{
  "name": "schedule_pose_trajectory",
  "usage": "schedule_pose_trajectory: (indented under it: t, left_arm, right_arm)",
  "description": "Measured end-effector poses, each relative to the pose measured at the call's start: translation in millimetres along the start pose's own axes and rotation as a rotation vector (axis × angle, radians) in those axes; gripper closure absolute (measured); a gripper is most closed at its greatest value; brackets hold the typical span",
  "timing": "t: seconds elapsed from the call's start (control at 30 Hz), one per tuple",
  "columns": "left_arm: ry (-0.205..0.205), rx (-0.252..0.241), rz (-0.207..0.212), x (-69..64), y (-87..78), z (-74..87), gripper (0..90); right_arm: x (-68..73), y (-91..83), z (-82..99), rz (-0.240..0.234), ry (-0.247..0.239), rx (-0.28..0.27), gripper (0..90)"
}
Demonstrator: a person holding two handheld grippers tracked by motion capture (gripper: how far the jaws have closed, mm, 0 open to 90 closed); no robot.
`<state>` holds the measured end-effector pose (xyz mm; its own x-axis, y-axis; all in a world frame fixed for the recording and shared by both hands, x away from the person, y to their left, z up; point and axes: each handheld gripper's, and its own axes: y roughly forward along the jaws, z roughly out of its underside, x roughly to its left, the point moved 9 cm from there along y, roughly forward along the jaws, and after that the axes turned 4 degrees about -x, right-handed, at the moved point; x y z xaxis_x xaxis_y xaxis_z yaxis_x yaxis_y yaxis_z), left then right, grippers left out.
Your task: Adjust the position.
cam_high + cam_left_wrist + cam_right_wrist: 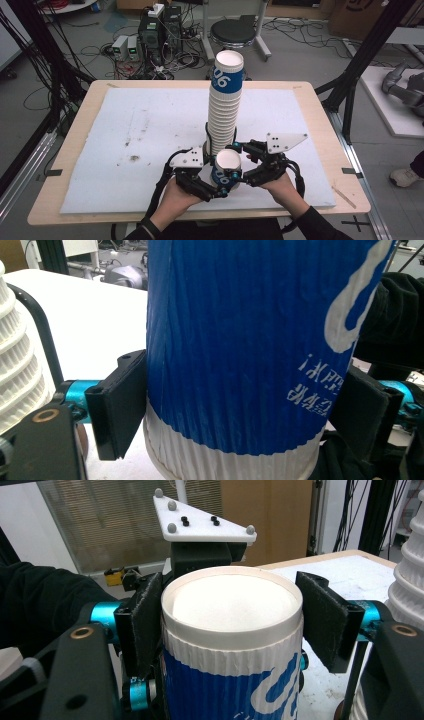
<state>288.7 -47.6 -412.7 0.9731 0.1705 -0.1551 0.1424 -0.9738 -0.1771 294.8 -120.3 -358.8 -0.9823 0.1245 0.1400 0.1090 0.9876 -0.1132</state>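
Note:
A tall stack of white ribbed paper cups (223, 105), topped by a blue-banded one, stands mid-table on the white mat (130, 130). In front of it a single blue-and-white paper cup (227, 170) stands base up, held from both sides. My left gripper (221, 181) comes in from the left; in its own view, my left gripper (240, 410) has both black pads (122, 405) pressing the blue wall of the cup (240, 340). My right gripper (241, 162) comes from the right. In its view, my right gripper (232, 620) clasps the cup (232, 645) just under the upturned base.
The cup stack (15, 365) rises close beside the held cup, at the right edge in the right gripper view (407, 580). The left gripper's grey plate (205, 522) sits behind the cup. The wooden table (320, 105) rims the mat; cables, boxes and a stool (232, 32) lie beyond.

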Motion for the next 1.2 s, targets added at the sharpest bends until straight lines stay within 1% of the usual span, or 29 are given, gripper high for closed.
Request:
schedule_pose_trajectory:
  t: [0.03,0.1,0.3,0.47,0.57,0.6,0.63,0.67,0.7,0.77,0.8,0.87,0.9,0.93,1.0,1.03,1.07,1.13,1.2]
  left_arm:
    - [-0.001,0.001,0.000,0.1,0.1,0.1,17.4]
    - [0.001,0.001,-0.003,-0.1,0.3,0.3,17.1]
    - [0.019,0.010,-0.014,1.2,-0.3,1.1,17.2]
    - [0.030,0.035,-0.010,2.8,-3.2,1.1,21.7]
    - [0.043,0.067,-0.008,3.7,-5.9,0.1,22.9]
    - [0.050,0.077,-0.008,4.1,-6.6,-0.2,23.0]
    - [0.059,0.087,-0.010,4.5,-7.4,-0.3,23.0]
    - [0.060,0.091,-0.011,4.4,-8.2,-0.8,23.1]
    - [0.068,0.108,-0.017,5.5,-9.7,-0.5,23.2]
    - [0.069,0.156,-0.032,8.2,-11.7,1.6,23.6]
    - [0.072,0.178,-0.032,8.8,-12.6,2.6,23.6]
    - [0.080,0.215,-0.047,10.2,-13.5,4.0,23.6]
    - [0.092,0.241,-0.055,11.1,-14.2,4.8,23.6]
    - [0.102,0.265,-0.067,12.0,-14.5,5.5,23.6]
    - [0.107,0.296,-0.084,12.5,-14.2,6.5,23.6]
    - [0.106,0.307,-0.089,12.7,-14.3,6.9,23.6]
    - [0.110,0.317,-0.091,12.5,-13.9,7.4,23.6]
    - [0.115,0.331,-0.103,12.3,-13.4,8.1,23.6]
    - [0.117,0.343,-0.104,11.6,-12.6,9.2,23.6]
  right_arm:
    - [0.2,0.2,0.1,-0.001,0.006,0.000,31.4]
    - [-0.2,0.9,0.2,-0.002,0.001,-0.002,31.4]
    - [-1.4,1.7,0.2,0.003,0.006,-0.002,31.4]
    - [-2.0,2.5,1.1,0.006,0.008,0.006,31.4]
    - [-3.4,1.7,0.4,0.017,0.001,0.006,30.3]
    - [-3.0,1.2,0.5,0.020,0.002,0.015,28.7]
    - [-4.2,0.6,-0.1,0.030,-0.006,0.019,25.1]
    - [-4.7,0.0,-0.6,0.034,-0.004,0.024,21.6]
    - [-5.2,-1.3,-1.6,0.037,0.003,0.031,21.0]
    - [-6.0,-6.1,-4.9,0.031,0.008,0.047,20.8]
    - [-6.6,-8.5,-6.8,0.038,0.006,0.052,20.8]
    - [-7.1,-12.6,-10.2,0.046,0.001,0.081,20.8]
    - [-7.3,-13.9,-11.2,0.053,-0.007,0.102,20.8]
    - [-7.0,-14.5,-11.3,0.061,-0.016,0.129,20.8]
    - [-5.3,-13.3,-7.6,0.051,-0.033,0.207,20.8]
    - [-3.9,-12.2,-4.8,0.053,-0.028,0.245,20.8]
    - [-3.2,-11.2,-3.1,0.062,-0.024,0.264,21.0]
    - [-5.6,-7.4,0.8,0.097,-0.030,0.288,21.1]
    - [-6.6,-3.8,6.6,0.108,-0.030,0.320,21.1]
